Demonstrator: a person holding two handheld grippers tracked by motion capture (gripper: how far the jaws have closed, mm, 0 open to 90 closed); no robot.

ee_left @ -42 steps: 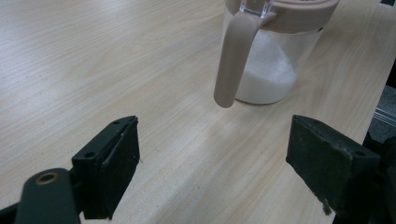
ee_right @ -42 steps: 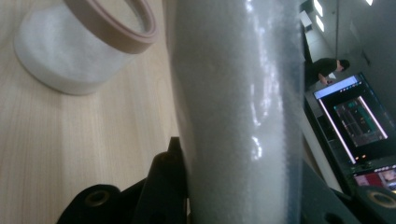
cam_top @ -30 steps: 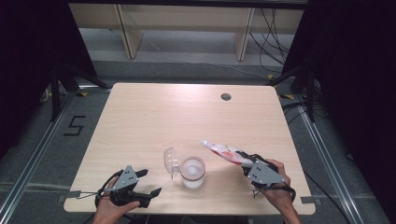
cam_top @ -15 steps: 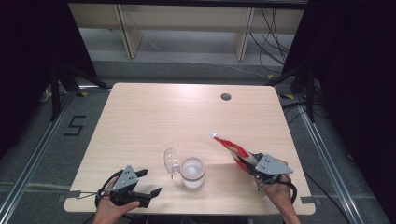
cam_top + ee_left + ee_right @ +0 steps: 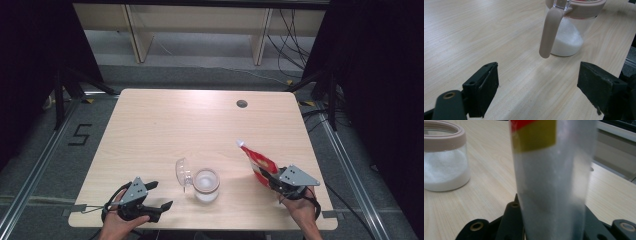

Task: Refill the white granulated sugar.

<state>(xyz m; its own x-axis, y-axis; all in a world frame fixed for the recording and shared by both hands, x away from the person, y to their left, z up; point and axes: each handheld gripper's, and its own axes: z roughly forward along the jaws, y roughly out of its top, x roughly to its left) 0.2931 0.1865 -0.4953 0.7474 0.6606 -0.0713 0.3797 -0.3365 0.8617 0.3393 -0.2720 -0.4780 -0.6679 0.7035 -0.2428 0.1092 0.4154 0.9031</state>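
Sugar-filled clear plastic pouch with a red-and-yellow label (image 5: 257,162) sits pinched in the right gripper (image 5: 274,179), tilted up at the table's near right. The left gripper (image 5: 152,195), jaws spread and empty, rests near left. Between them stands the open clear glass jar with a beige rim (image 5: 206,184), partly filled. Likely between pours; next, carry the pouch's mouth over the jar.

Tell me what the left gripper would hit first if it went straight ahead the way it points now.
Probably the glass jar of white powder: the open left gripper faces it across bare table, likely meeting its hanging beige handle first.
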